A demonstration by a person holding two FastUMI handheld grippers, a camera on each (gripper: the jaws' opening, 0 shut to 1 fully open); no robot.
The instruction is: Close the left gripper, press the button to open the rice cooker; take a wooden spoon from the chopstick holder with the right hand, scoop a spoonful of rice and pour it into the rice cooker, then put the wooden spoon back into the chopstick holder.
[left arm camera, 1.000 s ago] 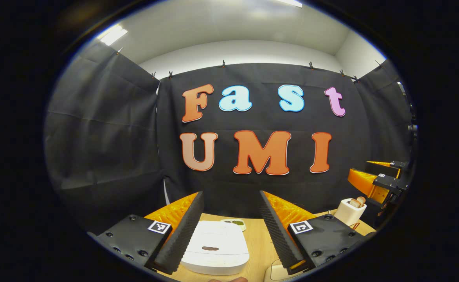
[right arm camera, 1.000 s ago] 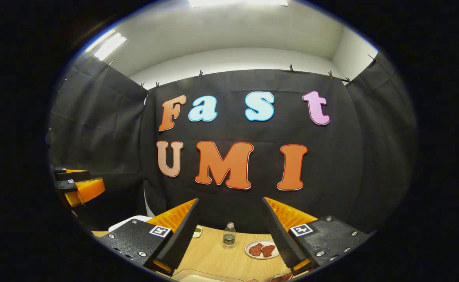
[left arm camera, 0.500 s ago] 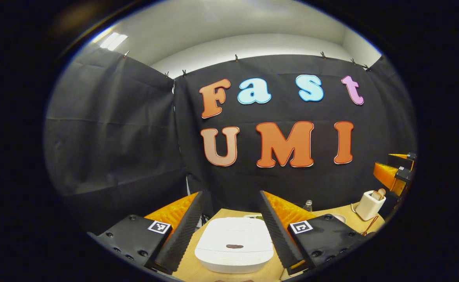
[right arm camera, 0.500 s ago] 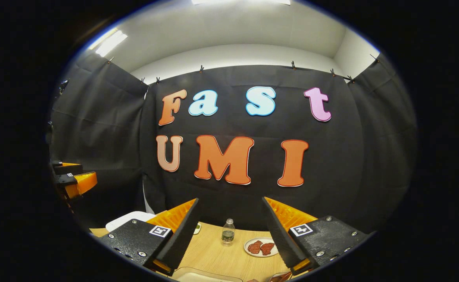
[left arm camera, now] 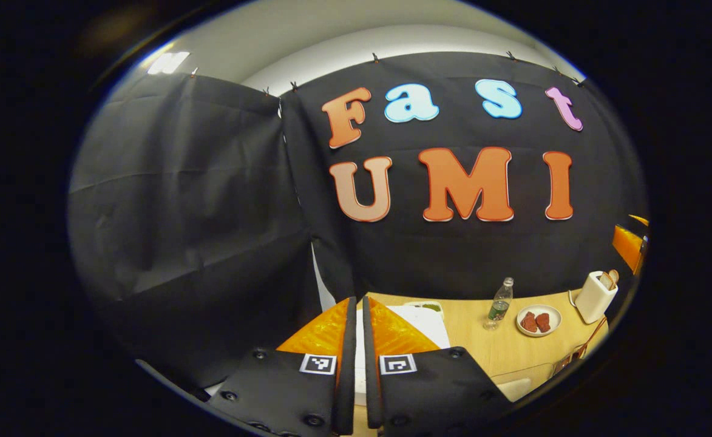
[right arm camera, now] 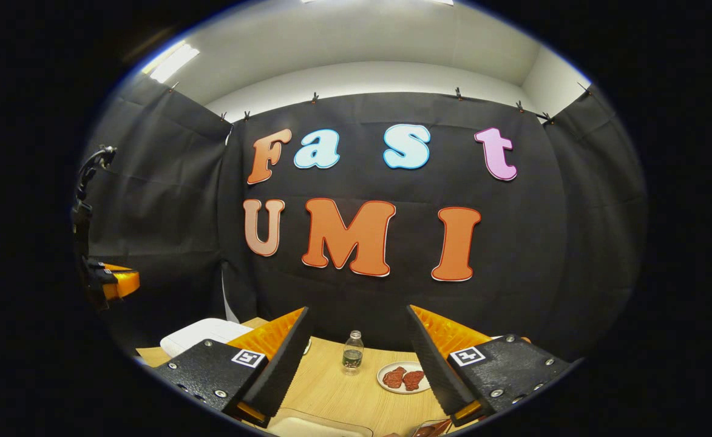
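Observation:
In the left gripper view my left gripper (left arm camera: 358,300) is shut, its two fingers side by side with nothing between them. The white rice cooker (left arm camera: 431,321) lies just behind the fingers with its lid down, mostly hidden by them. At the table's far right stands the white chopstick holder (left arm camera: 594,296) with a wooden spoon (left arm camera: 609,278) sticking out of it. My right gripper (right arm camera: 357,309) is open and holds nothing above the table. The rice cooker (right arm camera: 201,332) shows low on the left in the right gripper view, with the left gripper (right arm camera: 116,284) above it at the left edge.
A small bottle (left arm camera: 499,301) and a white plate (left arm camera: 552,315) of red pieces stand on the wooden table (left arm camera: 471,349) by the back wall. A clear container (right arm camera: 319,426) sits at the near edge. The orange right gripper (left arm camera: 629,241) hangs above the holder.
My left gripper has gone from open to shut and swung so the rice cooker now sits behind its fingers. The right gripper stays open and has tipped down slightly.

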